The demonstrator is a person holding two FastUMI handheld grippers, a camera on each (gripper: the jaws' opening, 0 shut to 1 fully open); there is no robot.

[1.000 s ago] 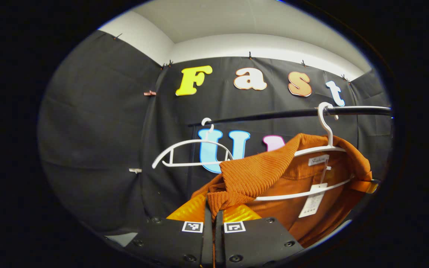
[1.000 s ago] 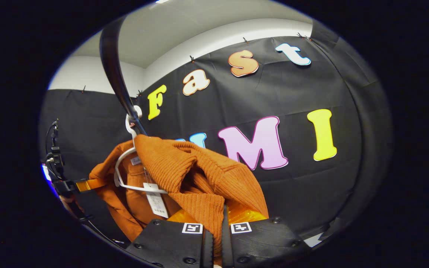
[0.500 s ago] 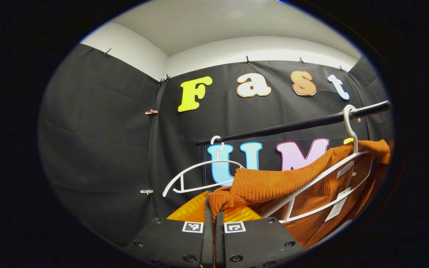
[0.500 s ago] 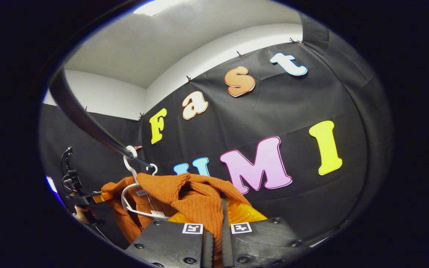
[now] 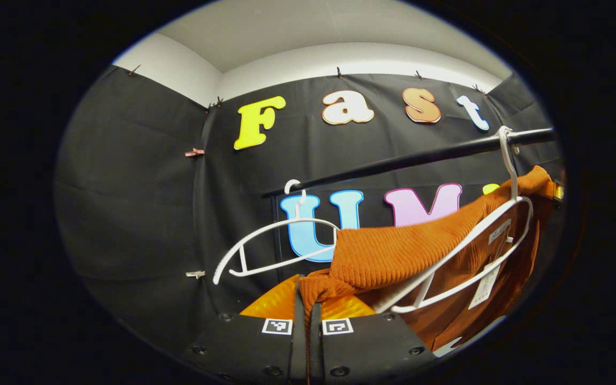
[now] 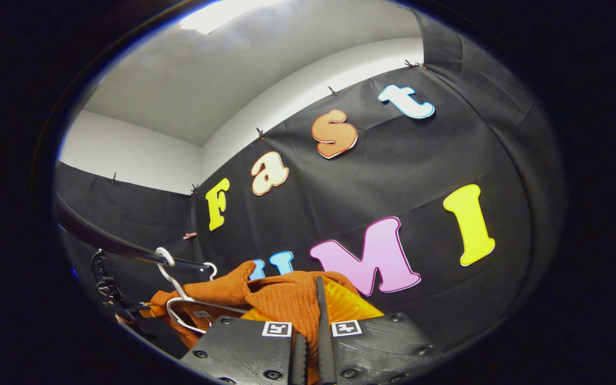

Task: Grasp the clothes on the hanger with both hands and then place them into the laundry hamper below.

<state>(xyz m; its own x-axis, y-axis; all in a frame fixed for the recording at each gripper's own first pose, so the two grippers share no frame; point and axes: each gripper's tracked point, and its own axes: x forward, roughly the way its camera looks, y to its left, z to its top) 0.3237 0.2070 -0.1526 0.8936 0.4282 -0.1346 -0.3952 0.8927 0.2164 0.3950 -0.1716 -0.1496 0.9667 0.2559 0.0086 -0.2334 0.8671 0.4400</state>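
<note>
A rust-orange ribbed sweater (image 5: 393, 251) hangs over a white hanger (image 5: 468, 251) whose hook sits on the black rail (image 5: 393, 160). My left gripper (image 5: 306, 299) is shut on a bunched fold at the sweater's left shoulder. In the right gripper view the sweater (image 6: 281, 299) is stretched away from its hanger (image 6: 179, 305), and my right gripper (image 6: 310, 315) is shut on the cloth, which runs down between its fingers. The other gripper (image 6: 107, 289) shows at the far left edge. The hamper is out of sight.
A second white hanger (image 5: 276, 246) hangs bare on the rail, left of the sweater. A paper tag (image 5: 484, 286) dangles inside the collar. The black cloth wall stands close behind the rail (image 6: 110, 243), with white ceiling above.
The sweater's left shoulder has been pulled off the hanger's end, baring the white arm. The hanger has tilted and slid right. The right gripper has tipped upward, with hanger and rail dropping low left.
</note>
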